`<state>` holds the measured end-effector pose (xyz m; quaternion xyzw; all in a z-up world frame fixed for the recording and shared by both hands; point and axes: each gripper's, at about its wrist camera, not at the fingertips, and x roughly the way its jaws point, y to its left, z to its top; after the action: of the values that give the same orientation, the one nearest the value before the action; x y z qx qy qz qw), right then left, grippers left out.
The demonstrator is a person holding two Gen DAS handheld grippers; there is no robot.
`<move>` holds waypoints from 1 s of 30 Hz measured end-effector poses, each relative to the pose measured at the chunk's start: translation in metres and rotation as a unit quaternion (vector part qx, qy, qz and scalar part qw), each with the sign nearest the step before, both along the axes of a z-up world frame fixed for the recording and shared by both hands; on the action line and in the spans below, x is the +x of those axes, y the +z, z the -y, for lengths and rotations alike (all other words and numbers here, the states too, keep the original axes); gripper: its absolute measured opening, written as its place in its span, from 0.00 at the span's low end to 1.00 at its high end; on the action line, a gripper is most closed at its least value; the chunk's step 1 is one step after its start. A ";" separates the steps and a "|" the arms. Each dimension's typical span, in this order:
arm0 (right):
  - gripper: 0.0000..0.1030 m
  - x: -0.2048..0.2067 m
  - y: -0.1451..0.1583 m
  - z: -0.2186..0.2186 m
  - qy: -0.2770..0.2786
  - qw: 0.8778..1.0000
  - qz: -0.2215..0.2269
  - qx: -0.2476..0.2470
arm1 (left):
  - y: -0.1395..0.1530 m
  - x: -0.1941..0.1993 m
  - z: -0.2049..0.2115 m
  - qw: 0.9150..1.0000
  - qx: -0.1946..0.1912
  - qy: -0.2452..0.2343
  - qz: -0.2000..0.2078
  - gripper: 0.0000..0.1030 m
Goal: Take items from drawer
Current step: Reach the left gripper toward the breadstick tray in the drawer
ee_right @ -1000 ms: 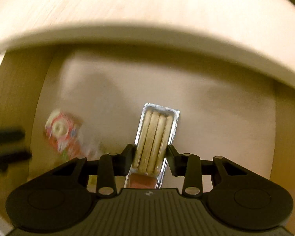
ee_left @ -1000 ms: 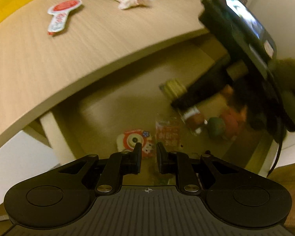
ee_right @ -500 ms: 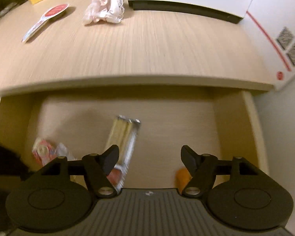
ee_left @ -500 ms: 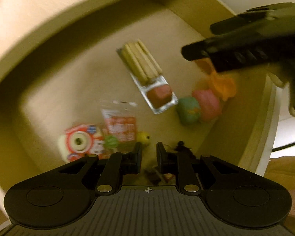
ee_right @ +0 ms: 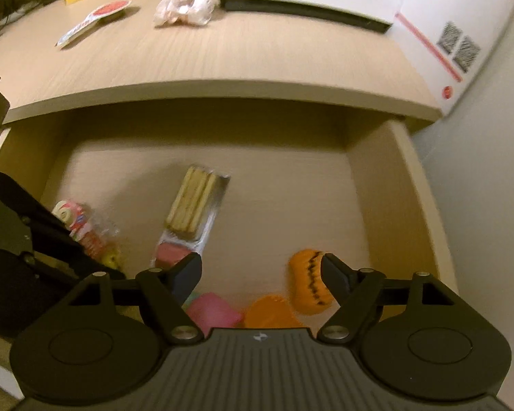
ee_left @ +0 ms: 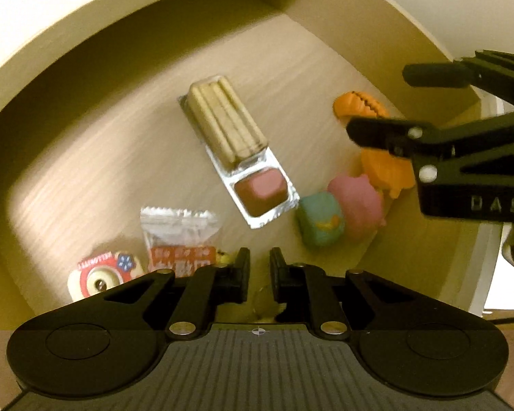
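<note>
Orange toy (ee_right: 308,286) lies near the drawer's (ee_right: 366,205) right wall, just beside the spread, empty right tongs (ee_right: 261,272). Shift them right to straddle it, lower, then close. Left tongs (ee_left: 258,270) hover nearly closed, holding nothing, over the snacks (ee_left: 180,239).

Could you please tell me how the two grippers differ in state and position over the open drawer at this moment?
The left gripper has its jaws nearly closed with only a narrow gap, while the right gripper is spread wide open. The left gripper hangs over the drawer's left side, near the snack packet; the right gripper sits over the right side, by the orange toy. Both are black, and neither holds anything.
</note>
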<state>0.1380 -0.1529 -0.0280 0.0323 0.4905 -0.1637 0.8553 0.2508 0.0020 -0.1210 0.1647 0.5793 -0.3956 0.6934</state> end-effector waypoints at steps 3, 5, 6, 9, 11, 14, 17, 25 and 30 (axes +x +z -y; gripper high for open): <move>0.75 -0.008 0.002 0.009 -0.006 0.999 0.037 -0.004 | 0.004 0.001 -0.002 1.000 -0.003 0.000 0.007 0.14; 0.75 -0.014 0.006 0.014 -0.008 0.998 0.058 0.000 | 0.005 0.001 -0.001 1.000 0.002 -0.002 0.007 0.14; 0.75 -0.016 0.008 0.016 -0.009 0.998 0.067 0.000 | 0.005 0.001 -0.001 1.000 0.003 -0.001 0.006 0.14; 0.75 -0.024 0.012 0.020 -0.010 0.997 0.074 0.003 | 0.005 0.000 0.004 1.000 0.011 0.007 0.009 0.14; 0.75 -0.029 0.013 0.023 -0.008 0.997 0.075 0.011 | 0.003 -0.002 0.004 1.000 0.000 0.002 0.011 0.13; 0.75 -0.038 0.012 0.023 -0.005 0.997 0.071 0.007 | 0.008 0.000 0.000 0.999 -0.030 0.008 0.022 0.13; 0.75 -0.048 0.015 0.022 -0.009 0.997 0.070 0.005 | 0.033 -0.002 -0.007 0.996 -0.072 0.023 0.057 0.18; 0.75 -0.058 0.018 0.019 -0.040 0.996 0.074 0.019 | 0.039 0.029 0.029 0.982 -0.056 0.161 0.078 0.18; 0.75 -0.060 0.018 0.020 -0.047 0.995 0.078 0.033 | 0.027 0.026 0.048 0.981 -0.018 0.159 0.111 0.18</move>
<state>0.0776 -0.1725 -0.0101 0.0957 0.4251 -0.1842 0.8810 0.2763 -0.0455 -0.0937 0.1010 0.5103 -0.2703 0.8101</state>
